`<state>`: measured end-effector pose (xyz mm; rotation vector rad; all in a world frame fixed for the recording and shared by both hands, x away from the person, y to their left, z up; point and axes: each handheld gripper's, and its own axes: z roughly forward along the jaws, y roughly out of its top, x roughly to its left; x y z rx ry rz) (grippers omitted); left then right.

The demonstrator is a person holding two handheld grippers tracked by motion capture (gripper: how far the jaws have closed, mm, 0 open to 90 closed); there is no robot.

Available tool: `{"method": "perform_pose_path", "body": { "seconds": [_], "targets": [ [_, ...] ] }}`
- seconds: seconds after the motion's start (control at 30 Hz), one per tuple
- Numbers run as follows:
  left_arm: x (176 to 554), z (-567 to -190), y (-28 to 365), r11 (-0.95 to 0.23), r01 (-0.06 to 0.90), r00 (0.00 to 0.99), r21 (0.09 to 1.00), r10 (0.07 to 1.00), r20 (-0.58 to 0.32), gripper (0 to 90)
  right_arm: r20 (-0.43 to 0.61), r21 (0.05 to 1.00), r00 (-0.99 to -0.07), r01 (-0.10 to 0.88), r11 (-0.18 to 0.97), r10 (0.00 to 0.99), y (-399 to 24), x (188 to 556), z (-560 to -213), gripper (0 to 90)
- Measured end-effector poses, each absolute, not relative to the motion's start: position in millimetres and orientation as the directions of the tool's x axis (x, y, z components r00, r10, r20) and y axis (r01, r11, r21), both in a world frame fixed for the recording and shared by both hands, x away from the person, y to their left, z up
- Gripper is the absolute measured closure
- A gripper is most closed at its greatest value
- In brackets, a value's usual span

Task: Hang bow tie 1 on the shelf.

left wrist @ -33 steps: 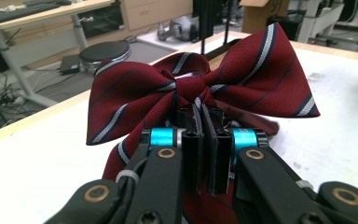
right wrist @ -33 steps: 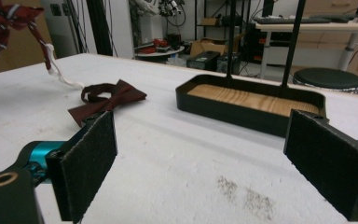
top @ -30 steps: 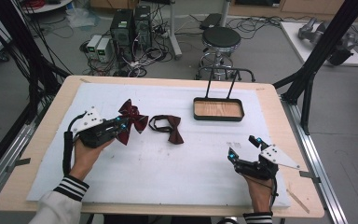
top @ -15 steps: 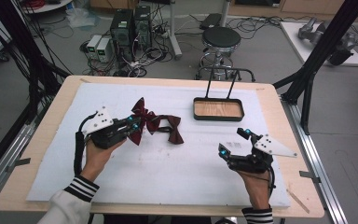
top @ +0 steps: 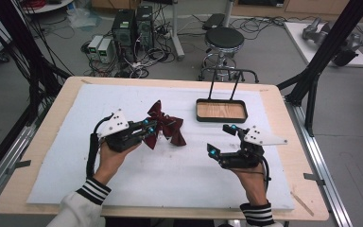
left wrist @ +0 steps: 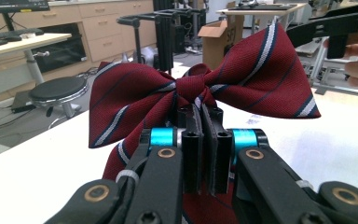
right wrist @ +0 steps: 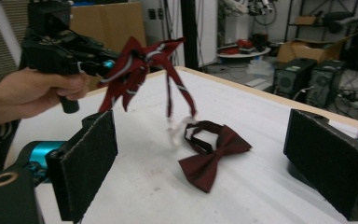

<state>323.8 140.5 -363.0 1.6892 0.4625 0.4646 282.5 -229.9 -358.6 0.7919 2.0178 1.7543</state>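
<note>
Since earlier frame, left gripper (top: 147, 130) carried striped bow tie (left wrist: 200, 95) rightward, jaws clamped on knot, tie lifted over foam mat (top: 170, 184) centre. Right gripper (top: 220, 140) rose, jaws apart. Plain bow tie (right wrist: 209, 149) lies on mat; wooden tray (top: 221, 111) near far edge, unfilled.

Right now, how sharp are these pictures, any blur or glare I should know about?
In the right gripper view the striped bow tie and its dangling strap smear with motion blur, while the plain bow tie on the table stays fairly crisp. In the left gripper view the striped tie is sharp, the room behind soft. The high view is evenly lit, slightly soft, with faint shadows on the white mat and no glare.
</note>
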Motion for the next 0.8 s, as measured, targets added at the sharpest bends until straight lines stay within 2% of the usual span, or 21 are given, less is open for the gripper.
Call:
{"method": "perform_pose_path", "body": {
  "seconds": [0.17,0.23,0.4,0.8],
  "targets": [
    [322,-363,131,-0.159,0.039,0.842,0.987,0.538,0.053,86.3,0.108,0.978,-0.805,0.193,0.085,0.583,-217,285,-355,9.2],
    [321,-363,127,-0.156,0.035,0.845,0.987,0.532,0.054,86.3,0.117,0.976,-0.815,0.199,0.085,0.567,-212,286,-353,14.4],
    [319,-363,116,-0.163,0.025,0.852,0.986,0.52,0.064,86.3,0.143,0.972,-0.83,0.221,0.082,0.539,-199,289,-348,15.7],
    [314,-364,103,-0.16,0.017,0.868,0.987,0.492,0.065,86.3,0.156,0.957,-0.864,0.253,0.145,0.479,-173,296,-346,31.5]
  ]
}}
